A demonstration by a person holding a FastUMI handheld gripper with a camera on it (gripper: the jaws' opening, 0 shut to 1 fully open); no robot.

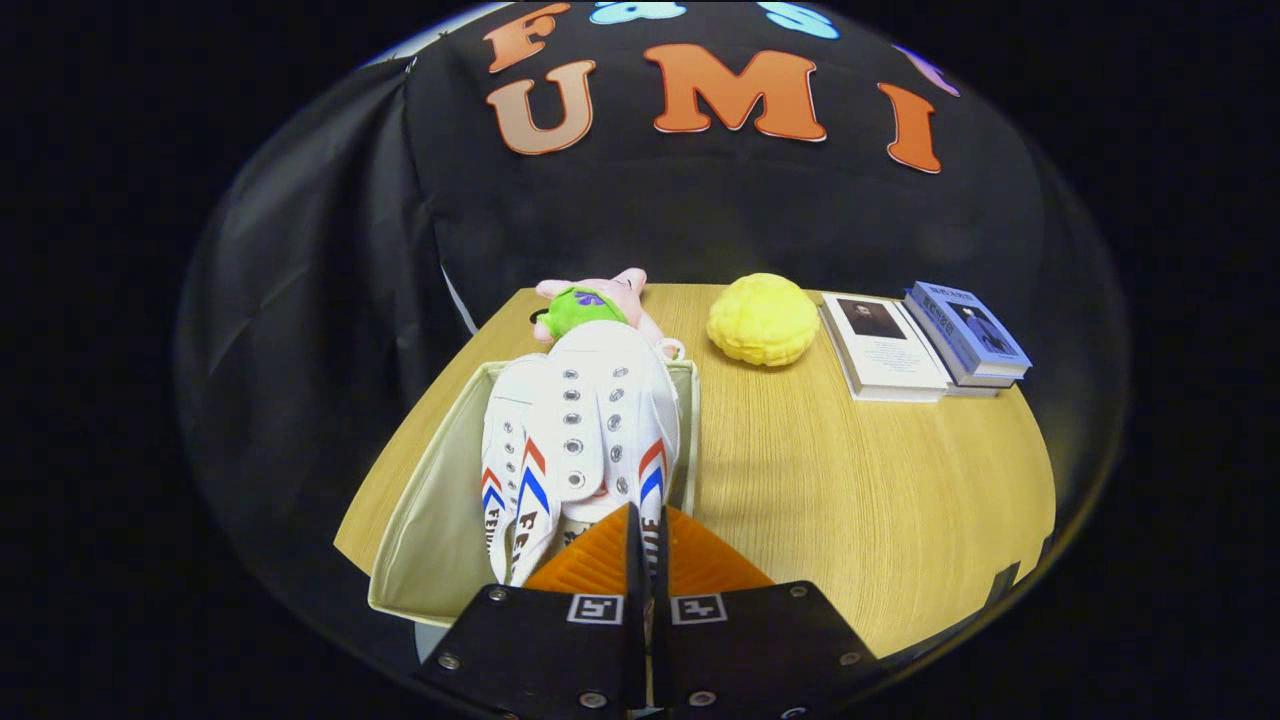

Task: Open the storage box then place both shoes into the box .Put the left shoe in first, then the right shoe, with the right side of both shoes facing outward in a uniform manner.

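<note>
On table: box [430, 520], cream, open, at the left edge.
Gripper [640, 530]: orange fingers [590, 565] together, clamped on the heel rim of the right shoe [610, 420].
Left shoe [505, 470]: in box, against the right shoe's left side.
Beyond box: plush toy [590, 300], yellow sponge [762, 318], books [925, 340].

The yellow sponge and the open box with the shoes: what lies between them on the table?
Only bare table, in the gripper view, between sponge and box. The gripper is shut on a shoe.
</note>
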